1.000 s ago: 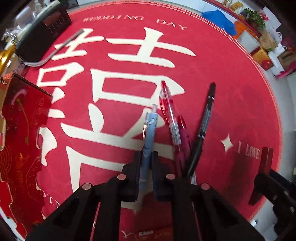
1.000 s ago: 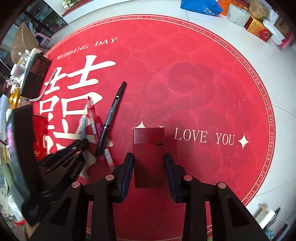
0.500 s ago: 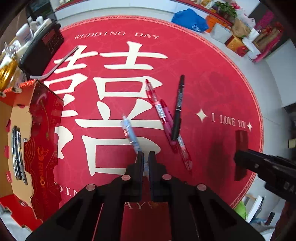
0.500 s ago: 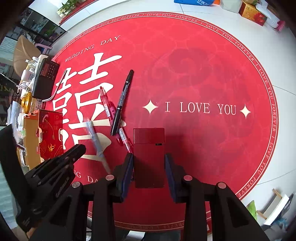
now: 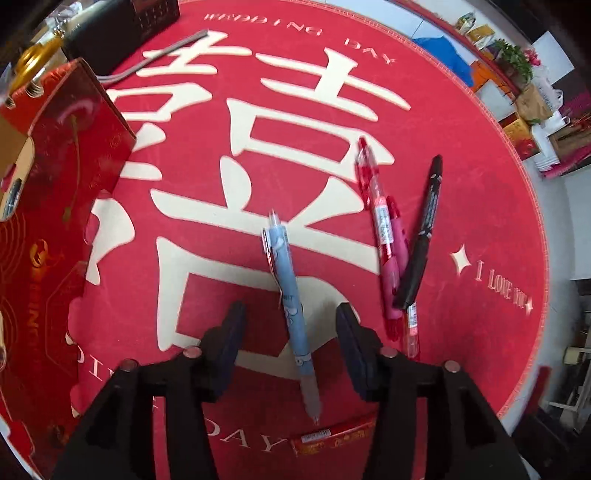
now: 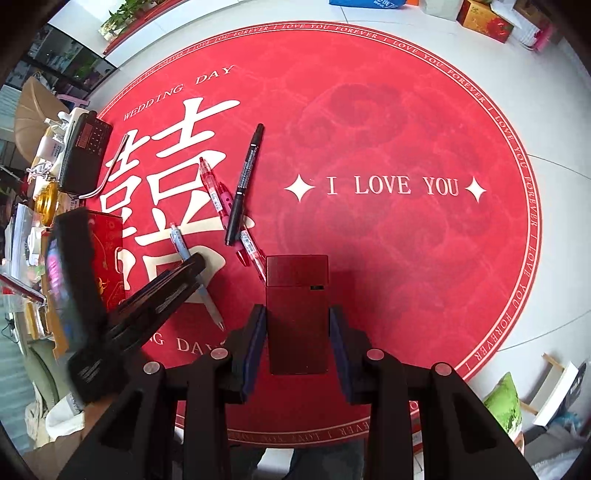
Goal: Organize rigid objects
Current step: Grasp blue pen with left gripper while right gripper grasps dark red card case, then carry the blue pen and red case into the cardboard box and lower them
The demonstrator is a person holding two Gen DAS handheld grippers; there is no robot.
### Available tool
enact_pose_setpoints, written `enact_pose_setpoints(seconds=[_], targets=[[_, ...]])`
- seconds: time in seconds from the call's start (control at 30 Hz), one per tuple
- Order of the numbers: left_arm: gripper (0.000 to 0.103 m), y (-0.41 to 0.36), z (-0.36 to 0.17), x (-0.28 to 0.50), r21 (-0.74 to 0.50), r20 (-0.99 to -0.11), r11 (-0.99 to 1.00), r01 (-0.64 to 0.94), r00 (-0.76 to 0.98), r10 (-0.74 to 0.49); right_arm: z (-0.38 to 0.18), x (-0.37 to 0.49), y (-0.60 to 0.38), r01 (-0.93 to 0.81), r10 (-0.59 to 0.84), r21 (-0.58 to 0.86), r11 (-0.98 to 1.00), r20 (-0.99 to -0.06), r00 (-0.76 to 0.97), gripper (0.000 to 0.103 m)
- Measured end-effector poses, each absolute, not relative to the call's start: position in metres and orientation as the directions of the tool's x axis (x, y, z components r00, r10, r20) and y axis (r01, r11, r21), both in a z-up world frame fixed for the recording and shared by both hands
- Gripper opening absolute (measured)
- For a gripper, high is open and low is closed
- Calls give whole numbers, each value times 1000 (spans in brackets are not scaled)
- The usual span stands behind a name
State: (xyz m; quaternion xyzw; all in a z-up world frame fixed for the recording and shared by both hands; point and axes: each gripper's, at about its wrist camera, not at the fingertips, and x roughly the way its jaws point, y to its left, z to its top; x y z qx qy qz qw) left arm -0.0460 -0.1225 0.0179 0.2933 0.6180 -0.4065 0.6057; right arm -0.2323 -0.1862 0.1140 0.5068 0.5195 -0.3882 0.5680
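Observation:
A light blue pen lies loose on the red round mat, its far end blurred. My left gripper straddles it with jaws opening, and neither pad touches the pen. To the right lie a red pen, a pink pen and a black marker, bunched together. My right gripper is shut on a dark red rectangular box, held upright above the mat. The right wrist view also shows the left gripper over the blue pen.
A tall red gift box stands at the mat's left edge, with a black radio and a grey cable behind it. A small red packet lies near the mat's front rim. Cartons and bags crowd the floor beyond.
The left gripper was shut on the blue pen; it rose, came back down, and its jaws have spread, leaving the pen free. The right gripper drifted with the red box still clamped.

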Motion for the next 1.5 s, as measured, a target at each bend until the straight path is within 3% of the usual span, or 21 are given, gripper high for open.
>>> enact_pose_setpoints(seconds=[0.1,0.2,0.27,0.87,1.2,1.5], targets=[[57,-126,19,-58,-83,-994,468,880,-39,-102,117,-235,-185,968,83,164,190,-985,150,36],[10,-125,25,-59,-102,-993,429,898,-64,-103,121,-235,-185,967,77,163,194,-986,151,36],[10,-120,29,-55,-157,-987,409,899,-133,-87,124,-232,-185,965,70,166,202,-985,155,36],[10,-61,129,5,-257,-951,301,918,-185,-249,143,-153,-160,927,85,228,299,-974,212,36],[10,-30,151,77,-198,-952,396,897,-79,-296,155,-70,-135,869,107,264,418,-965,241,36],[10,6,144,147,-109,-963,493,864,31,-267,159,11,-102,796,146,312,518,-950,278,36]])
